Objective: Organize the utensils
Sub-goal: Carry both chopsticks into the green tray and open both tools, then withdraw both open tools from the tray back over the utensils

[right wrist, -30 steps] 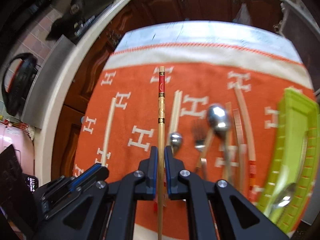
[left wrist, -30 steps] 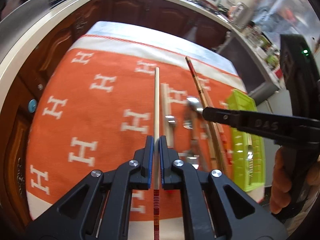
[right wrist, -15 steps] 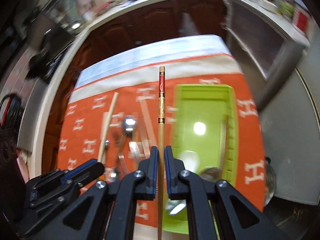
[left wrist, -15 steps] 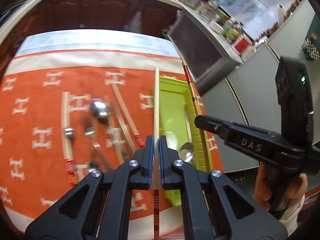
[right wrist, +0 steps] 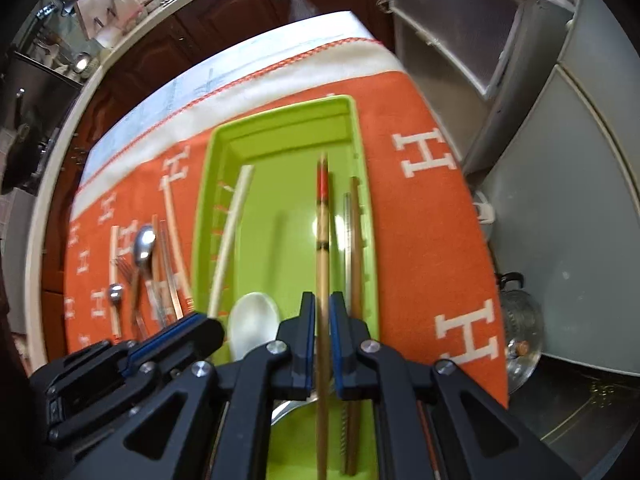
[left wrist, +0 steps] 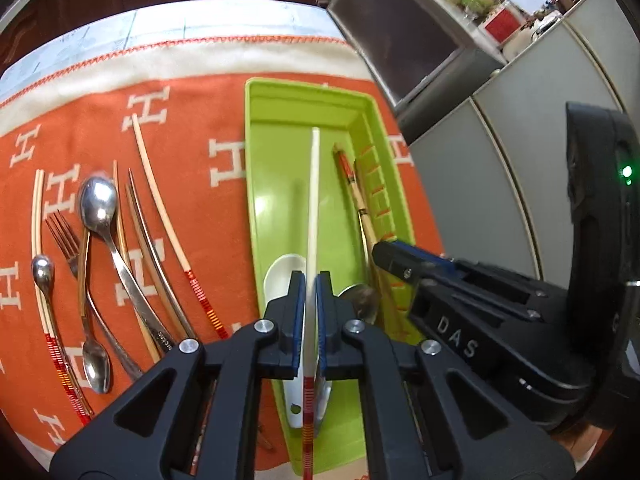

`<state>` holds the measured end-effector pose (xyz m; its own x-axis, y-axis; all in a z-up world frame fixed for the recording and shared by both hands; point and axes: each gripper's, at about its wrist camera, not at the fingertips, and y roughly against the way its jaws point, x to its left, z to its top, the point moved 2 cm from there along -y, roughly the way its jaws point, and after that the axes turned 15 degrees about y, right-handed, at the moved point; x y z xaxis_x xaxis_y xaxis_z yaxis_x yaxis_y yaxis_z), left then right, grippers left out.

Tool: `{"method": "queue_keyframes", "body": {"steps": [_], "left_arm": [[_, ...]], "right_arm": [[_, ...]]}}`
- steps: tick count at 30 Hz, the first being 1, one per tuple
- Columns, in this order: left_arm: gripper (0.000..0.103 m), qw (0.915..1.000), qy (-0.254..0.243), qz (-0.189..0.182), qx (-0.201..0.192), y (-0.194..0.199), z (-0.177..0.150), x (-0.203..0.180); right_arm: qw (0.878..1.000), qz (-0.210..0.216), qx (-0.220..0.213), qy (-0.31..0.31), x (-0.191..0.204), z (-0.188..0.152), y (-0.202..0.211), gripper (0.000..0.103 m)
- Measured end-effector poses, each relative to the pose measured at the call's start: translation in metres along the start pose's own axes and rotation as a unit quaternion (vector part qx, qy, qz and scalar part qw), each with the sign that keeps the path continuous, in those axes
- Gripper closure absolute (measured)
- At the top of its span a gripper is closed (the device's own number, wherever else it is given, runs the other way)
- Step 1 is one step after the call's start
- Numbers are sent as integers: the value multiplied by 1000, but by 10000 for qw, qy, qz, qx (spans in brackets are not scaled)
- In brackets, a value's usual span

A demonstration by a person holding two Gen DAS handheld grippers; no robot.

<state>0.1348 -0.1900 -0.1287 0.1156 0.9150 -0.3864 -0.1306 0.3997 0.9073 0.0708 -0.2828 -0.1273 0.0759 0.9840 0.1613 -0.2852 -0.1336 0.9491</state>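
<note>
Over the tray, nearest us: our left gripper (left wrist: 307, 312) clamps a pale chopstick (left wrist: 313, 200); our right gripper (right wrist: 322, 336) clamps a red-banded chopstick (right wrist: 322, 232).
Below them: green tray (left wrist: 256, 168) holding a white spoon (right wrist: 252, 324).
Farther left: loose spoons (left wrist: 98, 204), fork (left wrist: 64, 236), chopsticks on our orange cloth (left wrist: 192, 184).

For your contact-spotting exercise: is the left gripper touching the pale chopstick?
Touching. The left wrist view shows the left gripper with its blue fingers pressed on either side of the pale chopstick, over the green tray.
</note>
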Motion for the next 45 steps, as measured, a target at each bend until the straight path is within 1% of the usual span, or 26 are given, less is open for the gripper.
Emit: {"method": "queue_keyframes", "body": {"steps": [2, 4, 6, 7, 8, 9, 11, 14, 17, 21, 24, 28, 30, 36, 45], "left_arm": [[101, 10000, -39, 58, 28, 0, -4, 5], [100, 9998, -103, 157, -36, 3, -8, 8], [96, 9996, -169, 205, -98, 12, -11, 13], [90, 9995, -196, 216, -135, 16, -14, 15], [81, 9994, -217, 214, -183, 23, -15, 17], [78, 9991, -237, 237, -243, 28, -17, 19], [67, 9982, -276, 327, -419, 40, -19, 25], [66, 9967, -310, 402, -631, 58, -23, 34], [66, 9948, -340, 502, -815, 73, -28, 45], [64, 9916, -281, 607, -1110, 95, -37, 64], [61, 9884, -201, 713, -1328, 111, -43, 81], [59, 9843, -111, 847, -1544, 125, -50, 102], [59, 9821, -54, 919, -1643, 131, -54, 114], [58, 9782, 122, 1064, -1782, 137, -59, 146], [57, 9752, 399, 1202, -1814, 137, -59, 186]], "right_arm": [[10000, 35, -1, 56, 3, -2, -2, 96], [10000, 43, -22, 86, 5, -5, -3, 96], [9999, 58, -58, 107, 9, -8, -2, 96], [9999, 73, -78, 104, 11, -10, 0, 96], [9998, 107, -118, 94, 13, -12, 2, 96], [9998, 124, -146, 79, 15, -13, 3, 95], [9997, 128, -215, 80, 18, -16, 8, 95], [9994, 58, -328, 107, 24, -22, 17, 95], [9990, 108, -428, 111, 30, -26, 26, 95], [9980, 144, -595, 164, 43, -31, 40, 95], [9971, 148, -690, 271, 54, -33, 47, 95], [9958, 178, -792, 422, 71, -34, 53, 88], [9950, 160, -838, 525, 81, -33, 55, 87], [9923, 223, -887, 831, 113, -31, 56, 87], [9880, 371, -841, 1245, 156, -23, 43, 87]]}}
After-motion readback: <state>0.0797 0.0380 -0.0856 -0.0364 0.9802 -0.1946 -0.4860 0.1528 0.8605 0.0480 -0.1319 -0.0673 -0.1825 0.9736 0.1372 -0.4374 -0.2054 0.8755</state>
